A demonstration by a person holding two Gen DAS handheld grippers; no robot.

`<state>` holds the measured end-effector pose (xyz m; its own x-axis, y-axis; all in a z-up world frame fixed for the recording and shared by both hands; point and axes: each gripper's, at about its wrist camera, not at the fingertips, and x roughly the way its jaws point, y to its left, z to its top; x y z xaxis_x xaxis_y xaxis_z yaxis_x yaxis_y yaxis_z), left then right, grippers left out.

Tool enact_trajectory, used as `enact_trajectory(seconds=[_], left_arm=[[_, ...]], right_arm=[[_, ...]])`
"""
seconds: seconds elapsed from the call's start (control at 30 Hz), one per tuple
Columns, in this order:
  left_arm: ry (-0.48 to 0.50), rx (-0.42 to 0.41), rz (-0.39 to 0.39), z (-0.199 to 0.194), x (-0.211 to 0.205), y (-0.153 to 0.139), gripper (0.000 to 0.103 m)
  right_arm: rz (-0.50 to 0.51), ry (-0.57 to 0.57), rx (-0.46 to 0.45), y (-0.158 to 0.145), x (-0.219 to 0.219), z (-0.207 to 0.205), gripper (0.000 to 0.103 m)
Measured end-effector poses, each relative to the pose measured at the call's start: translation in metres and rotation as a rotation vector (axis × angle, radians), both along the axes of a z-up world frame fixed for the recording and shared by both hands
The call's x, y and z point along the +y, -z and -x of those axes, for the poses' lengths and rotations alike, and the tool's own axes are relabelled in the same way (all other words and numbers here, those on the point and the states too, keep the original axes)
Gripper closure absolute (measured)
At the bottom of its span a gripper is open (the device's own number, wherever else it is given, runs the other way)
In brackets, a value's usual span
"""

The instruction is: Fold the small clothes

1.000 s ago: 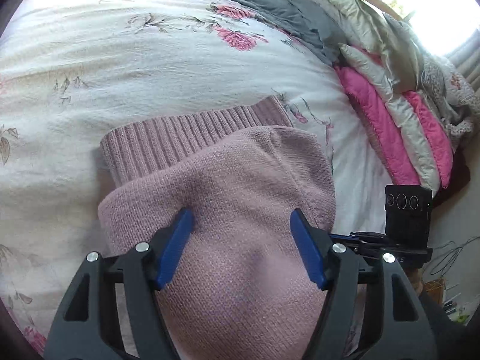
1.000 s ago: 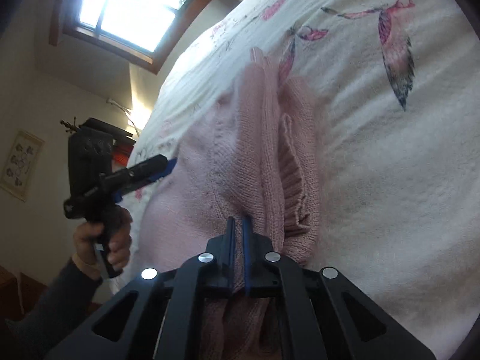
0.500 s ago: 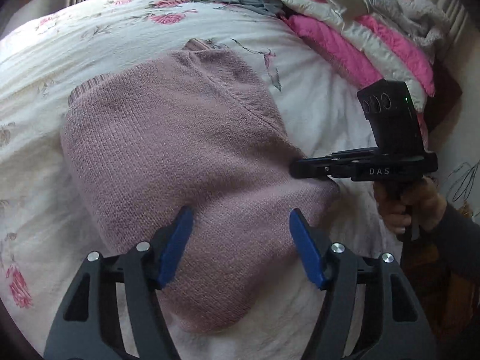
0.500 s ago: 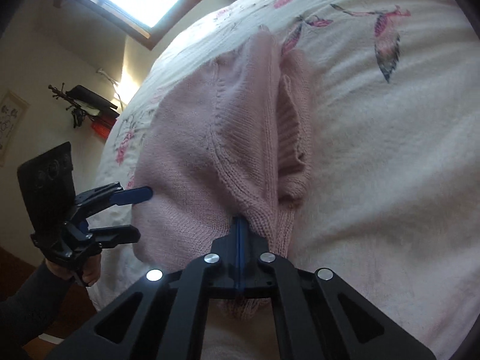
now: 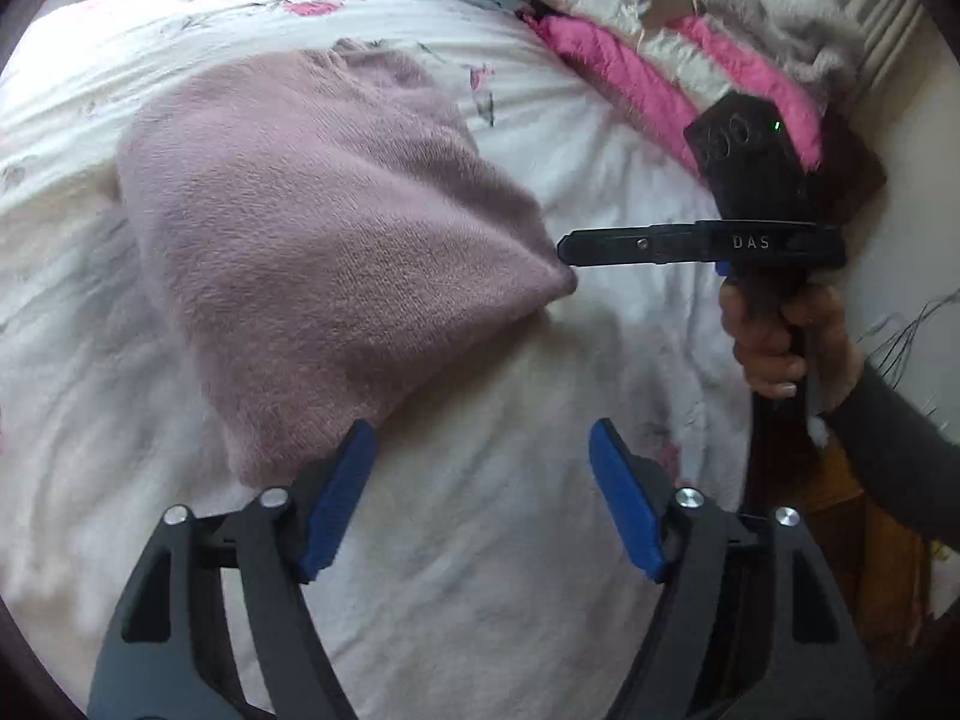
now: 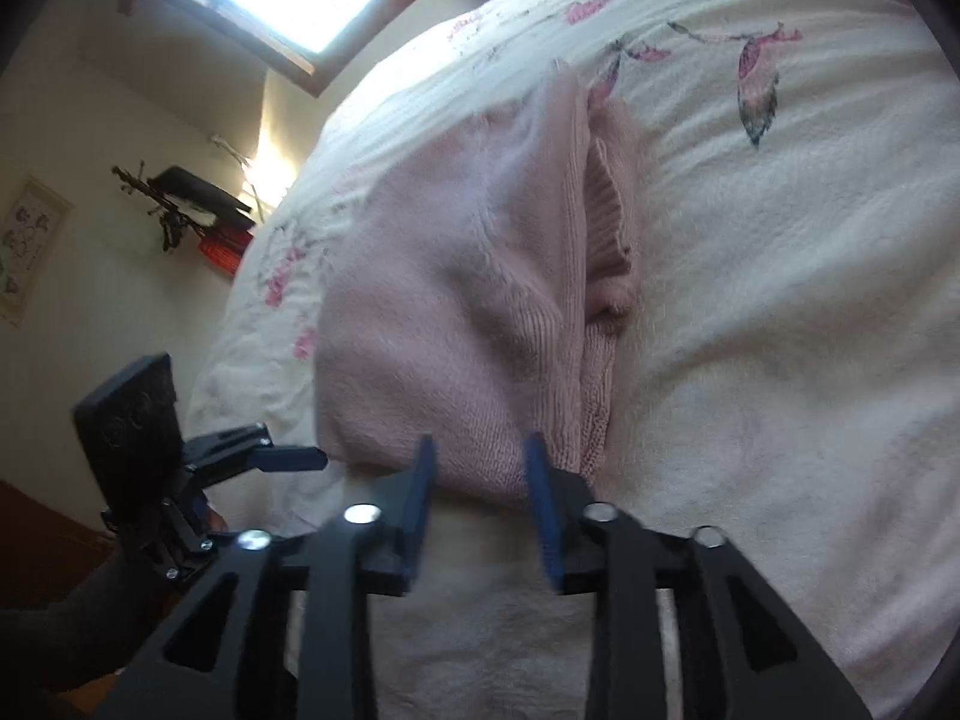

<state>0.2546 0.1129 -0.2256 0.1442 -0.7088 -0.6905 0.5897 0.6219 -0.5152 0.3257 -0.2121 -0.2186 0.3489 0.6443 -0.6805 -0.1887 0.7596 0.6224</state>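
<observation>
1. Here the pink sweater (image 5: 312, 252) lies folded into a thick bundle on the flowered bedspread (image 5: 510, 540), near the bed's edge, with its ribbed hem showing along one side in the right wrist view.
2. The left claw (image 5: 483, 495) is spread wide and holds nothing; its blue pads (image 5: 336, 498) hover above bare bedspread just beside the bundle's near corner.
3. The right claw (image 6: 480, 480) is parted narrowly around the near edge of the sweater (image 6: 474, 312). The knit sits between the pads, but motion blur hides whether they touch it, so I judge the cloth is no longer pinched.
4. From the left wrist view, the right claw (image 5: 567, 252) points at the bundle's right-hand tip, with a hand (image 5: 780, 342) on its handle.
5. Risks, as I judge them:
   - The knit is soft and springy, so the top layer may slump or unfold once nothing presses it.
   - A pad could snag the loose knit while pulling away and drag the corner out of line.
   - The bundle lies close to the bed's edge, so a nudge could slide it off.
   - The rumpled bedspread underneath may leave the fold crooked.
6. The pile of pink and pale bedding (image 5: 660, 60) lies well apart from the sweater.
</observation>
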Motion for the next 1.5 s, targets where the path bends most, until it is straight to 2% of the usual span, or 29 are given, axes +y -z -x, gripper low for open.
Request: enact_trajectory(seconds=[0.03, 0.07, 0.17, 0.27, 0.33, 0.43, 0.57, 0.73, 0.8, 0.83, 0.9, 0.97, 1.1, 1.33, 1.5], left_arm=[[-0.050, 0.012, 0.050, -0.001, 0.017, -0.003, 0.011], [-0.104, 0.035, 0.092, -0.005, 0.034, -0.003, 0.011], [-0.247, 0.181, 0.206, -0.029, 0.077, 0.017, 0.011], [-0.299, 0.327, 0.344, -0.053, 0.095, 0.046, 0.011], [-0.309, 0.414, 0.403, -0.067, 0.095, 0.067, 0.011], [-0.329, 0.491, 0.477, -0.080, 0.092, 0.091, 0.011], [-0.290, 0.548, 0.578, -0.094, 0.079, 0.105, 0.011], [-0.268, 0.565, 0.537, -0.105, 0.057, 0.112, 0.009], [-0.291, 0.581, 0.502, -0.108, 0.055, 0.110, 0.010], [-0.308, 0.589, 0.474, -0.109, 0.054, 0.109, 0.017], [-0.342, 0.599, 0.367, -0.111, 0.050, 0.105, 0.036], [-0.365, 0.642, 0.356, -0.112, 0.053, 0.105, 0.043], [-0.379, 0.621, 0.328, -0.107, 0.062, 0.084, 0.052], [-0.389, 0.509, 0.332, -0.063, 0.121, 0.033, 0.053], [-0.465, 0.431, 0.339, 0.011, 0.194, 0.012, 0.053]], right_arm=[[-0.015, 0.036, -0.009, -0.009, -0.010, -0.007, 0.023], [-0.046, 0.071, -0.010, -0.015, -0.021, -0.015, 0.020], [-0.201, 0.085, 0.085, -0.012, -0.045, -0.060, 0.019], [-0.272, 0.114, 0.187, 0.006, -0.042, -0.112, 0.017], [-0.250, 0.096, 0.232, 0.023, -0.037, -0.137, 0.017], [-0.205, 0.082, 0.302, 0.050, -0.023, -0.167, 0.017], [-0.162, 0.003, 0.280, 0.063, 0.003, -0.186, 0.017], [-0.111, -0.038, 0.260, 0.067, 0.031, -0.199, 0.014], [-0.096, -0.033, 0.252, 0.066, 0.038, -0.198, 0.019], [-0.097, -0.031, 0.249, 0.066, 0.040, -0.198, 0.030], [-0.115, -0.015, 0.250, 0.065, 0.042, -0.195, 0.043], [-0.100, 0.012, 0.228, 0.059, 0.043, -0.189, 0.047], [-0.131, 0.055, 0.187, 0.036, 0.046, -0.171, 0.052], [-0.220, 0.024, 0.127, -0.007, 0.081, -0.124, 0.053], [-0.298, -0.101, 0.121, -0.011, 0.148, -0.078, 0.053]])
